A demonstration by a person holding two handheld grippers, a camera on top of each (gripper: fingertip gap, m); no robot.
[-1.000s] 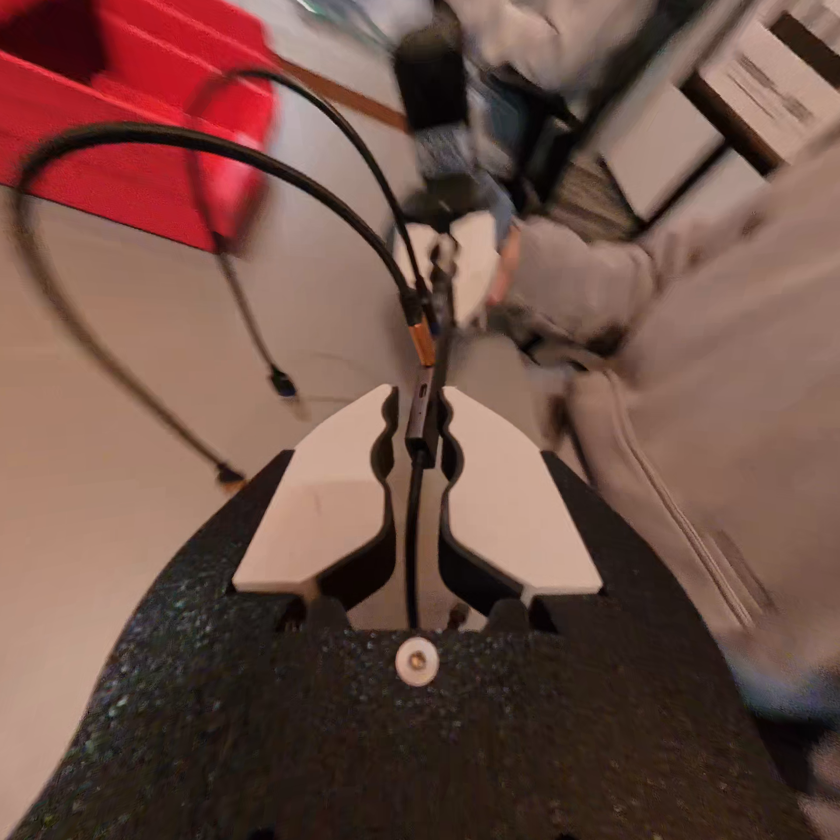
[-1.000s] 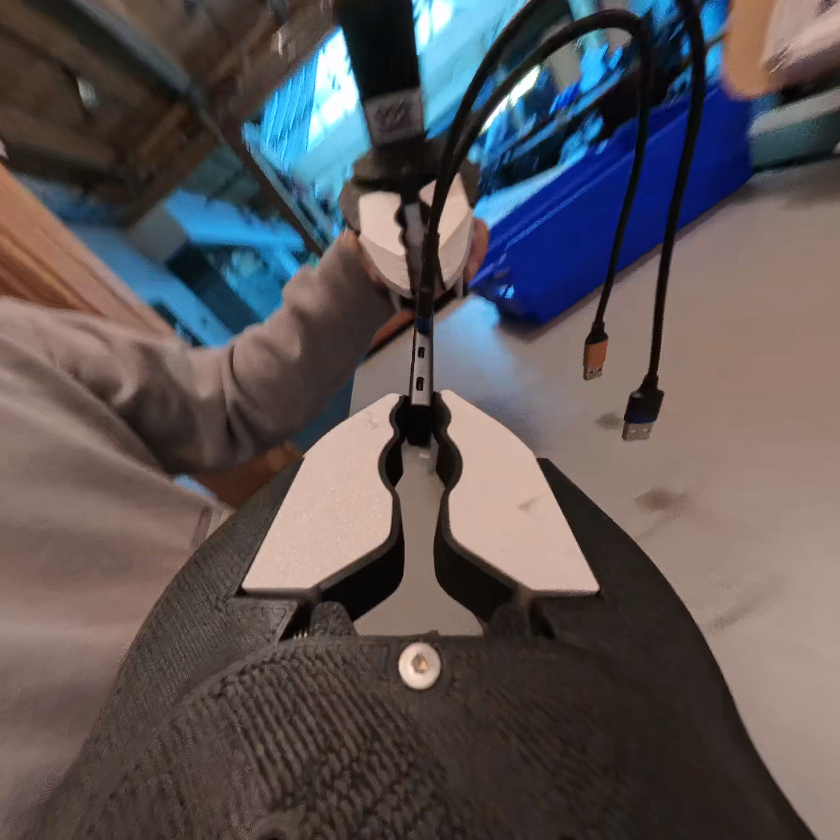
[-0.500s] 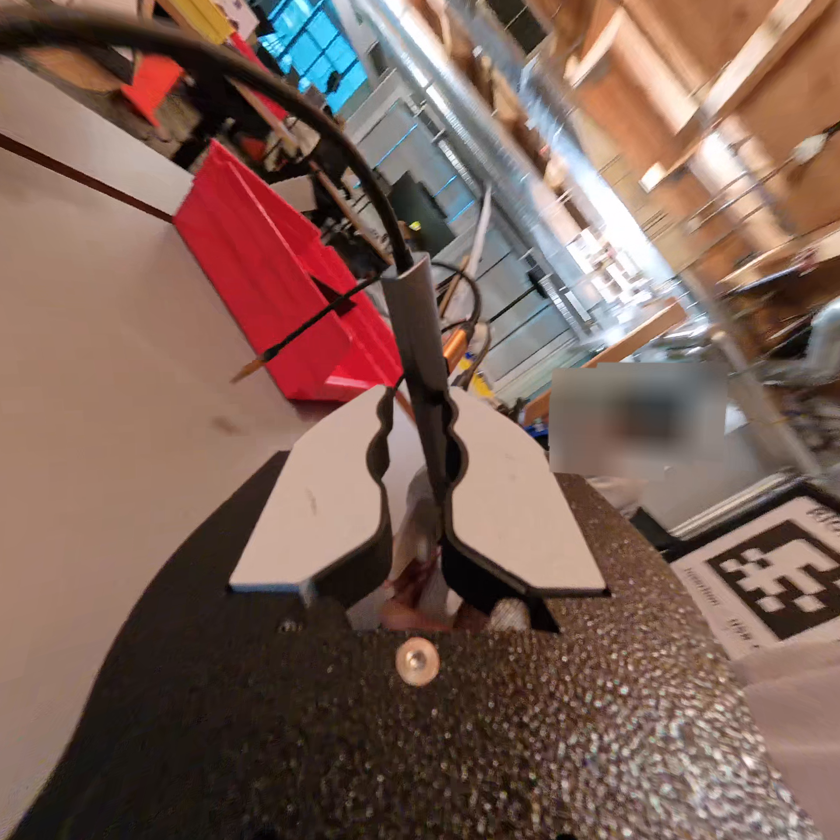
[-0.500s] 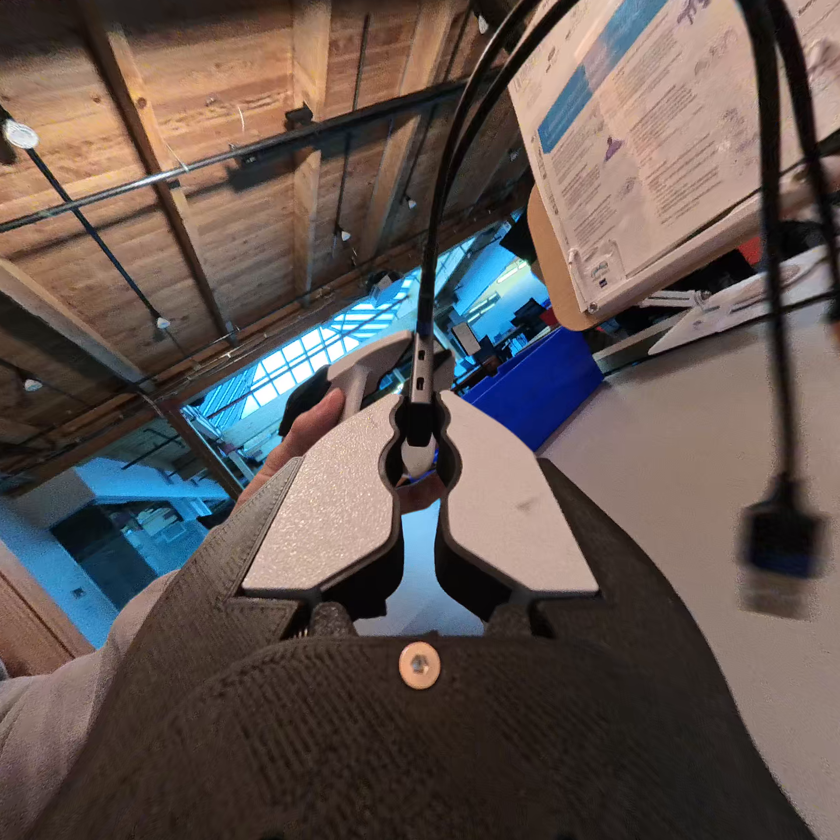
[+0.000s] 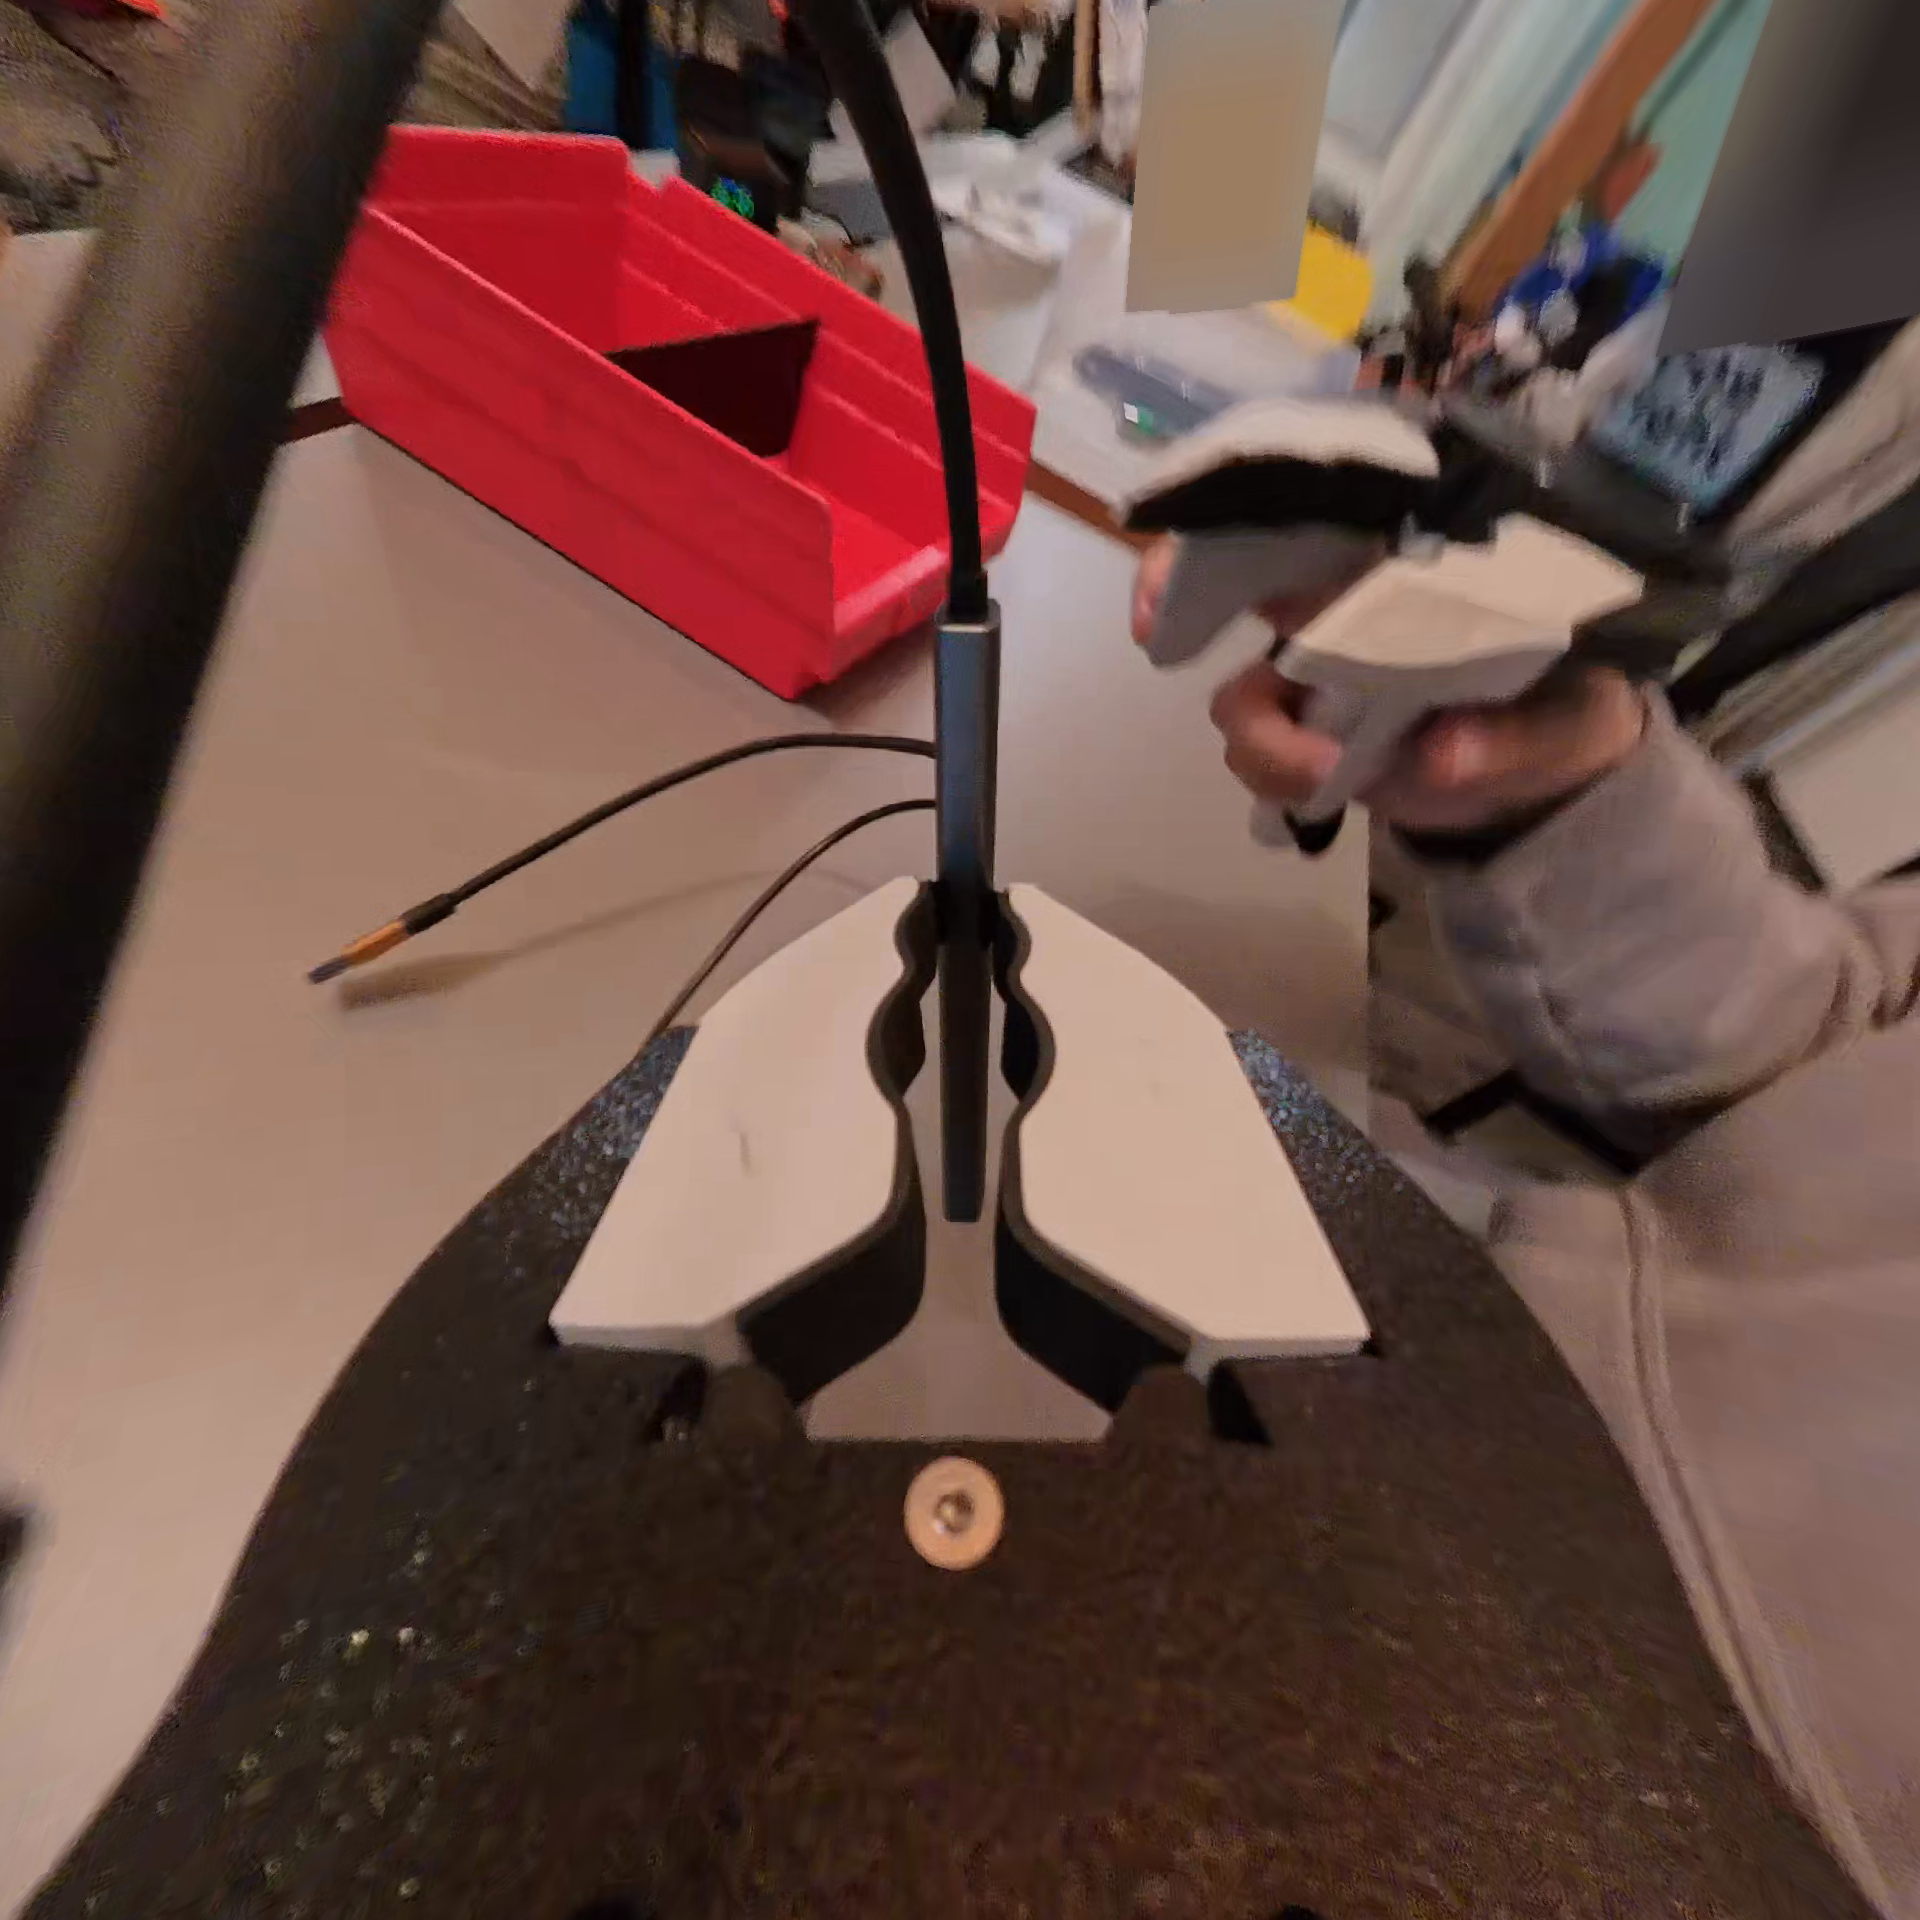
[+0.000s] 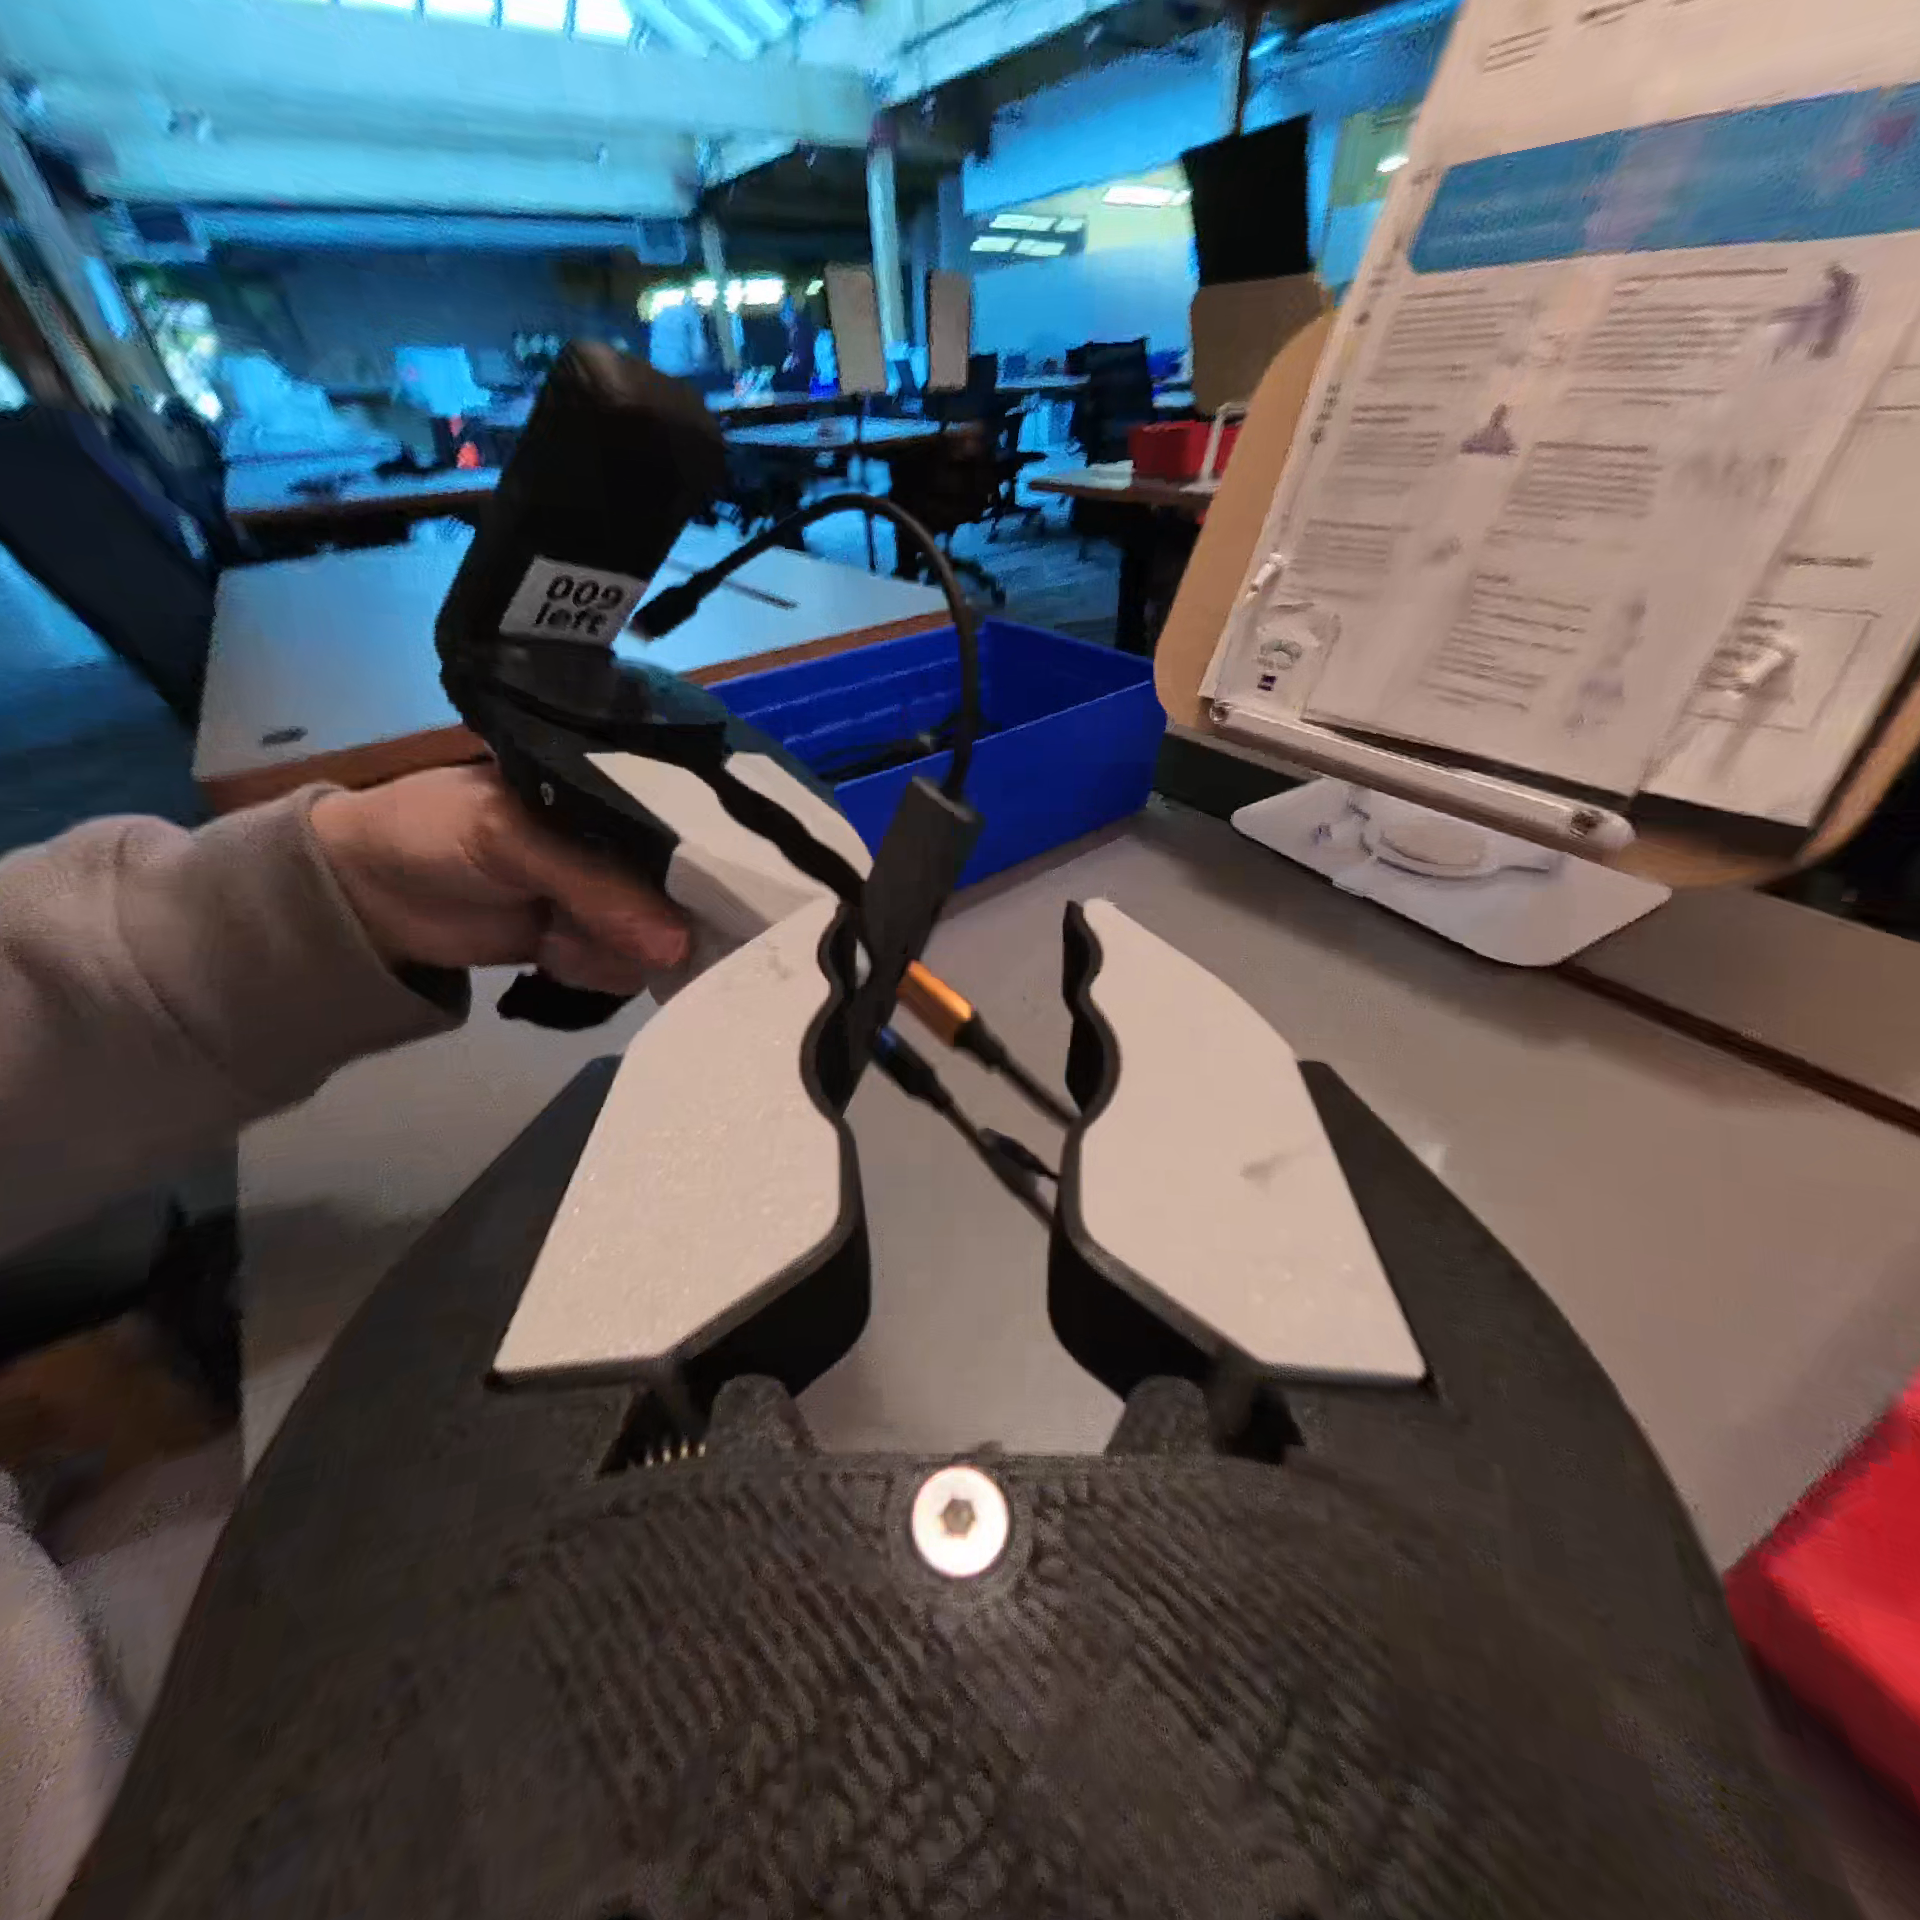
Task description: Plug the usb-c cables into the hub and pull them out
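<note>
My left gripper is shut on the slim grey hub, held above the table with its thick black lead arching up. Two thin black cables leave the hub's left side; one ends in a free orange plug, the other runs behind my left finger. In the right wrist view the hub carries an orange-collared plug and a dark plug. My right gripper is open and empty, its jaws on either side of those cables; it also shows in the left wrist view.
A red bin stands on the grey table beyond the hub; its corner shows in the right wrist view. A blue bin and a document stand stand at the back. A hand and sleeve hold the left gripper. My hands' fingertips stand some 7 cm from each other.
My right gripper has let go of the hub's end and opened, drawing back. The left gripper keeps the hub. Both views have swung down from the ceiling toward the table.
</note>
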